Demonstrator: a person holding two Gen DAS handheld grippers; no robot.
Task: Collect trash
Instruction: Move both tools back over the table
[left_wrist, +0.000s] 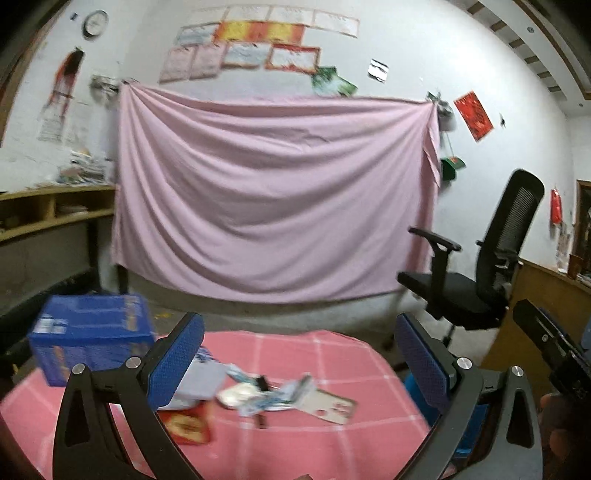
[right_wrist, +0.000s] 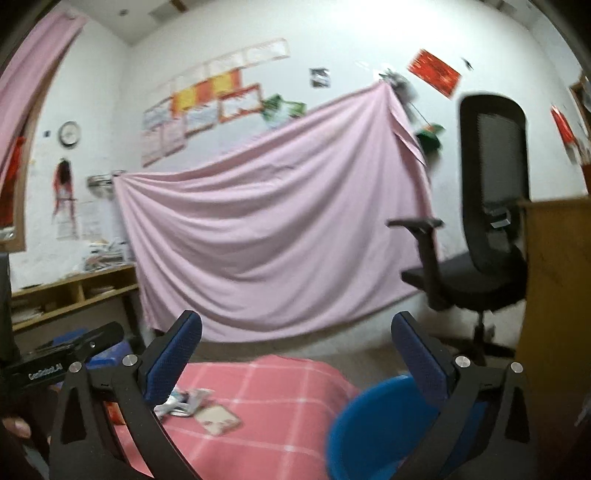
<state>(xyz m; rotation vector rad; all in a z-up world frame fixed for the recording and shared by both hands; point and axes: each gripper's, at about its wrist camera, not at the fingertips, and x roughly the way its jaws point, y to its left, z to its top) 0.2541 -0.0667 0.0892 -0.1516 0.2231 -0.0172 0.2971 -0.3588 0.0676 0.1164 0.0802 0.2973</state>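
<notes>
Left gripper (left_wrist: 299, 354): jaws wide, nothing between them, raised above the bench (left_wrist: 332, 443) with its pink checked cloth. Right gripper (right_wrist: 295, 354): jaws wide, empty. The trash (left_wrist: 258, 397), a loose pile of wrappers and cards, lies near the middle of the bench. A blue box (left_wrist: 92, 343) stands at far left. A blue bin (right_wrist: 376, 428) sits at the bench's right edge, near the right gripper. An office chair (left_wrist: 491, 258) stands far right.
</notes>
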